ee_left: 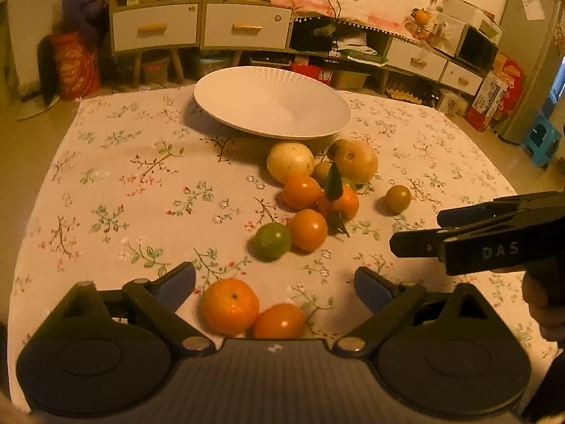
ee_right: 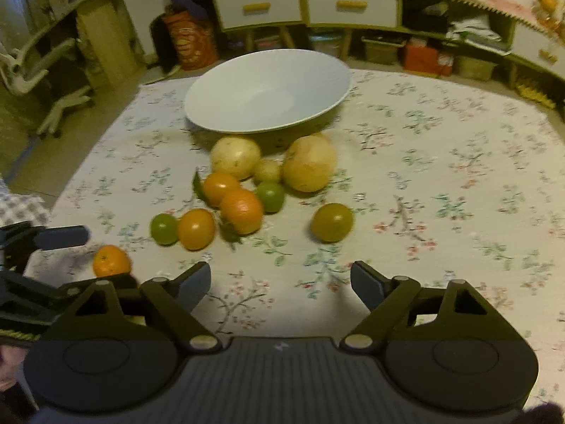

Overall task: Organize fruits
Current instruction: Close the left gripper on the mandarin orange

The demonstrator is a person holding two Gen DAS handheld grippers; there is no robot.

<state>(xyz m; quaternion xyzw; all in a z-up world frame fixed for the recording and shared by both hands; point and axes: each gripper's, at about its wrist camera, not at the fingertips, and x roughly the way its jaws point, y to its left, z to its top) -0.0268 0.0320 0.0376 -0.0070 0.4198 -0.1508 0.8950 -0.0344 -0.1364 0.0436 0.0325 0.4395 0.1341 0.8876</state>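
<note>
I see the fruit lying loose on the flowered tablecloth [ee_left: 116, 190], none of it in the white bowl [ee_left: 272, 102] at the far side of the table. Most of it forms a heap just in front of the bowl: two big pale round fruits [ee_left: 290, 161] at the back, touching or nearly touching smaller oranges [ee_left: 301, 190], one orange with a dark leaf [ee_left: 339, 200] and a green lime [ee_left: 273, 241] at the near edge. A brownish-green fruit [ee_left: 398, 198] sits by itself a little to the right of the heap.

Closer to me, an orange tangerine [ee_left: 229, 306] and a smoother orange fruit [ee_left: 279, 321] touch each other between the fingers of my left gripper [ee_left: 275, 284], whose jaws stand wide apart around them and grip nothing.

My right gripper [ee_right: 280, 282] is also spread wide with nothing between its fingers, hovering over bare cloth short of the brownish-green fruit.

Behind the table stand a low cabinet with white drawers [ee_left: 155, 26] and a blue stool [ee_left: 540, 139] at the far right.
</note>
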